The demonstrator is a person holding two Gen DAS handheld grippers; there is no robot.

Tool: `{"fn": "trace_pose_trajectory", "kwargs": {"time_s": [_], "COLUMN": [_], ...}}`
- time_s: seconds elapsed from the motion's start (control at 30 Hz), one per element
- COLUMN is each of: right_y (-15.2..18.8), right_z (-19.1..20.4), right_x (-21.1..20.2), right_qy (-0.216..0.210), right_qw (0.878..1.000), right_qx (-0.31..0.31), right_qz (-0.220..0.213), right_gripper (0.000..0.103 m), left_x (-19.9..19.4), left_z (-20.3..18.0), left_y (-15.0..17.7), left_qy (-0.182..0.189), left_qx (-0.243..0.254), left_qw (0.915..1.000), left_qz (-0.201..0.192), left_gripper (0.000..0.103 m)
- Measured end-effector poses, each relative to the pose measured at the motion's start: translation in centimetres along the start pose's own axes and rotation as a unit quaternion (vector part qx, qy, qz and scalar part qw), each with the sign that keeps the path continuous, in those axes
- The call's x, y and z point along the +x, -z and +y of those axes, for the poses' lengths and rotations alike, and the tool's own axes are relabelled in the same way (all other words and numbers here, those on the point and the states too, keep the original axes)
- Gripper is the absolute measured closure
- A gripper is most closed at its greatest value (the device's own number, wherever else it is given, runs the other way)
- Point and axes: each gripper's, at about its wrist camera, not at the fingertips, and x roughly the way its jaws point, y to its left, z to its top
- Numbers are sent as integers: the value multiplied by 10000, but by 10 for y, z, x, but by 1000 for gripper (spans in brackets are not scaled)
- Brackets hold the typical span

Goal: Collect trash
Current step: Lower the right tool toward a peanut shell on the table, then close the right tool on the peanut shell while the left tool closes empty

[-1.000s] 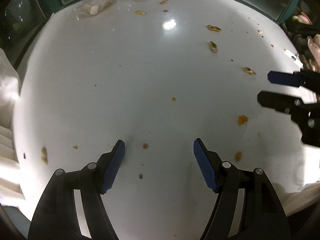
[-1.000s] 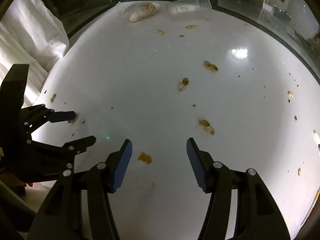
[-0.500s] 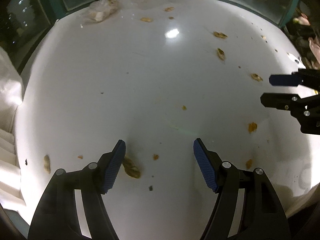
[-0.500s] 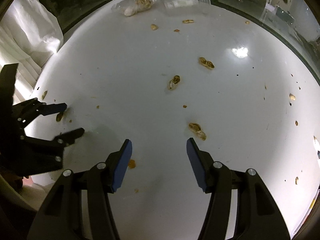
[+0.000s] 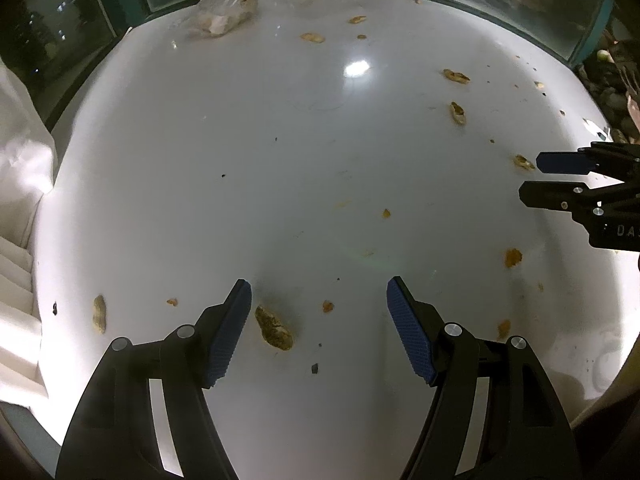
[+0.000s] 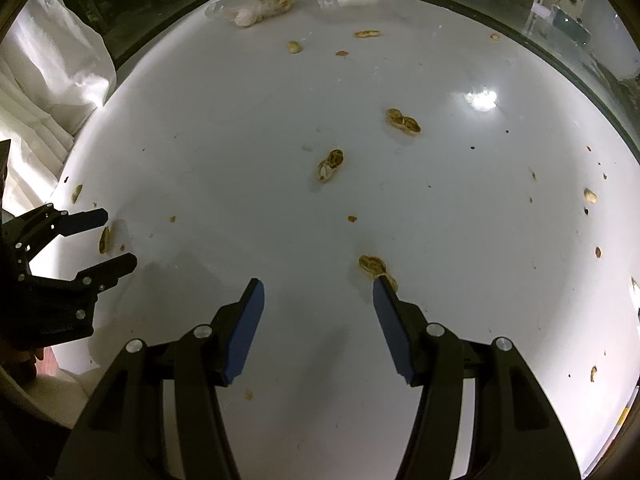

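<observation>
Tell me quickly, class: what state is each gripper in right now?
Left gripper: open, holding nothing; a peanut shell lies between its fingers.
Right gripper: open, holding nothing; another shell lies at its fingertip.

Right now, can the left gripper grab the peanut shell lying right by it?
Probably yes. The left gripper is open, and the shell lies on the bare table between its jaws, close to the left one, with nothing blocking.
</observation>
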Motion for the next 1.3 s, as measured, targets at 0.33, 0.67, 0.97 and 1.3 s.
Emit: {"fn": "trace_pose_trajectory", "kwargs": {"time_s": [0.33,0.67,0.97,1.3], "right_y": [-5,-5,-6,-8], "right_z": [-6,-14,-27,-28], "right_x": [6,12,15,16], "right_qy": [50,59,43,56], "right_qw": [9998,9992,9987,9983], "right_qx": [-185,-360,-472,-580], "right_qz": [46,152,179,92], "right_gripper": [48,48,48,89], "left_x": [1,1,1,1], "left_z": [9,0,-11,-19], "left_y": [7,9,7,7], "left_qy": [-104,-194,-222,-195], "left_qx": [-398,-500,-551,-436], "left_qw": [9991,9985,9982,9989], "left_qz": [100,80,30,-10], "left_gripper": [35,35,35,45]}}
